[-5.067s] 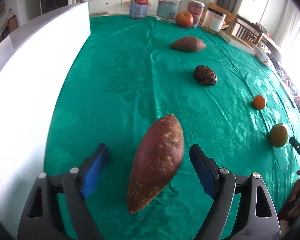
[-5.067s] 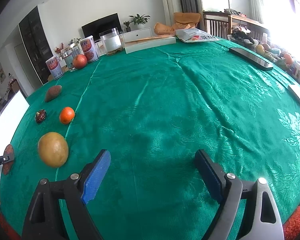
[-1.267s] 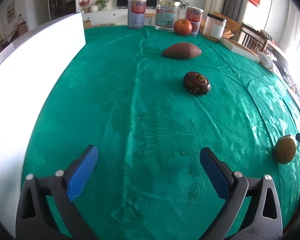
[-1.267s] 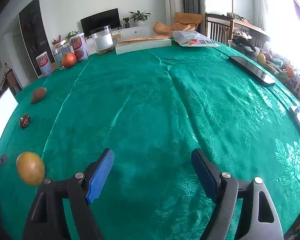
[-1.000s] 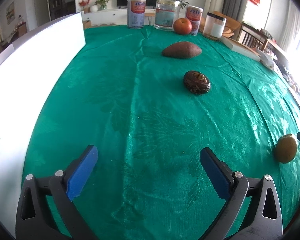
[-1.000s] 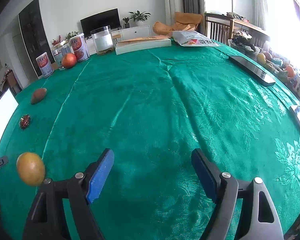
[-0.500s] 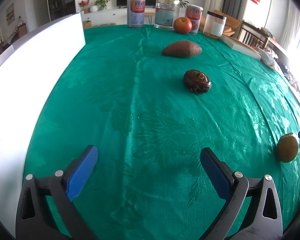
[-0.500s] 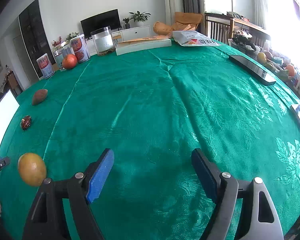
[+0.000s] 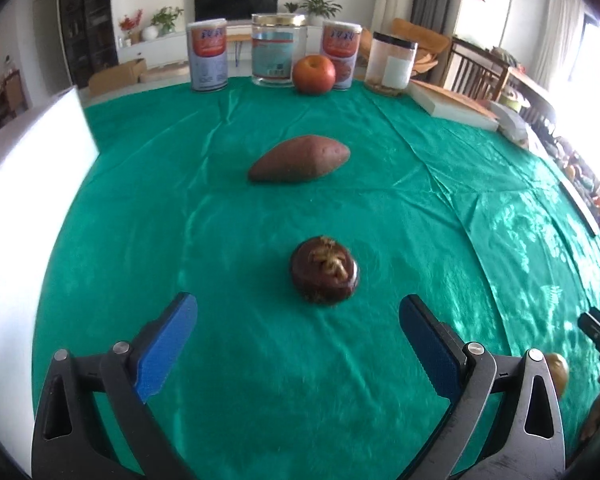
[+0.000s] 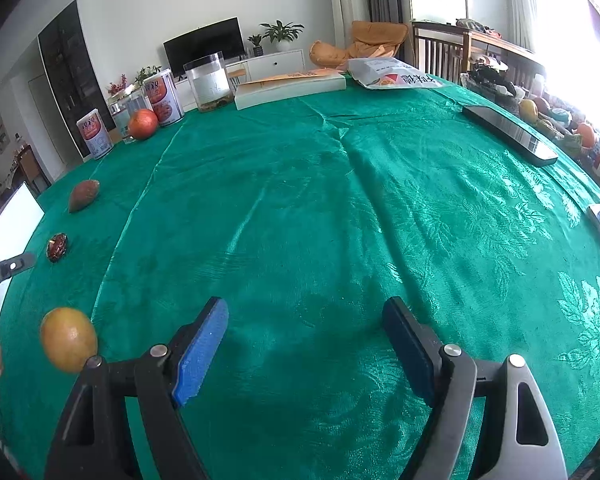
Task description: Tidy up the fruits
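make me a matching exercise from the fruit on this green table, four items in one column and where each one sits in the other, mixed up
Items:
1. red apple
2. sweet potato
3. dark wrinkled fruit
4. yellow-green round fruit

Places:
A. just ahead of the open left tool, nearest its pads
B. at the far edge, in front of the tins and jar
C. beside the right tool, off its blue pad's side
D. mid-table, between the apple and the dark fruit

Pairs: 1-B, 2-D, 3-A, 4-C

Open left tongs — dark wrinkled fruit just beyond
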`<action>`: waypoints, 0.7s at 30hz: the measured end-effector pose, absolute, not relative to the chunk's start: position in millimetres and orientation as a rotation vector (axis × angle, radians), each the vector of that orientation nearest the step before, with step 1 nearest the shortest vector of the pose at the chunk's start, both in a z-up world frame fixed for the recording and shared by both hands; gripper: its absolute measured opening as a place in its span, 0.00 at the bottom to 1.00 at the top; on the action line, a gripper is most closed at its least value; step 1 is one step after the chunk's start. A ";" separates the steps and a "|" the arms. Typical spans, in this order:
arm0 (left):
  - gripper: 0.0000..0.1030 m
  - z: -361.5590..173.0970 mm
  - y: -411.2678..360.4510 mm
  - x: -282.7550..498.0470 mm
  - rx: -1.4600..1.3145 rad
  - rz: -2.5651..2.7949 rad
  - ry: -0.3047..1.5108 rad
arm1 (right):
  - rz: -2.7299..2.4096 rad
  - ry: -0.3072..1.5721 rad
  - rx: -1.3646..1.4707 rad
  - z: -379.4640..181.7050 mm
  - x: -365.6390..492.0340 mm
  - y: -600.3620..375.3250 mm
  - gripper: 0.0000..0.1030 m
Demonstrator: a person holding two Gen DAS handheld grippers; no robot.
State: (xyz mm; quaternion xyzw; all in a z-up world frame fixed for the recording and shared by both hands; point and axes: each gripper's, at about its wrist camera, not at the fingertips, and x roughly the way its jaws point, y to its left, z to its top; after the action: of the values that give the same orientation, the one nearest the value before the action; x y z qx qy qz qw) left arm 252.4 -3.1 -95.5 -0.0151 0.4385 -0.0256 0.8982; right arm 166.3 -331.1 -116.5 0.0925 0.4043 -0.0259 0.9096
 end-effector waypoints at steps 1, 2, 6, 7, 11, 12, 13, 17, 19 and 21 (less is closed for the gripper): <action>0.97 -99.2 -6.9 259.6 -0.022 -0.052 0.918 | -0.050 0.834 0.197 -116.4 166.2 -331.7 0.77; 0.97 -102.4 -10.4 264.8 -0.019 -0.056 0.921 | -0.047 0.833 0.203 -116.5 166.1 -332.5 0.77; 0.43 -113.9 -15.9 269.8 -0.001 -0.051 0.925 | -0.037 0.837 0.231 -117.7 167.2 -336.0 0.77; 0.43 -113.1 -13.5 265.9 -0.007 -0.042 0.906 | -0.034 0.835 0.236 -117.6 167.3 -336.5 0.78; 0.43 -105.9 5.8 239.3 -0.072 -0.056 0.888 | -0.031 0.835 0.240 -117.5 167.5 -336.2 0.78; 0.43 -103.7 11.2 231.0 -0.074 -0.064 0.894 | -0.031 0.835 0.239 -117.5 167.6 -335.9 0.78; 0.43 -101.1 17.1 220.8 -0.068 -0.071 0.900 | -0.032 0.835 0.238 -117.4 167.6 -335.8 0.78; 0.43 -98.0 38.3 187.7 -0.033 -0.083 0.929 | -0.036 0.838 0.231 -117.2 168.0 -334.5 0.78; 0.44 -102.2 45.8 179.1 -0.009 -0.057 0.934 | -0.039 0.839 0.227 -117.1 168.3 -333.9 0.78; 0.50 -107.5 51.1 175.1 -0.003 -0.010 0.924 | -0.045 0.840 0.224 -117.2 168.1 -333.3 0.78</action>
State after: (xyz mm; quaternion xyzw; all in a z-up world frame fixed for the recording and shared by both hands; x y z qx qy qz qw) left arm 175.1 51.1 -107.5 -0.0014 0.4459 -0.0046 0.8951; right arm 168.1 -333.3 -117.2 0.1085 0.4067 -0.0219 0.9068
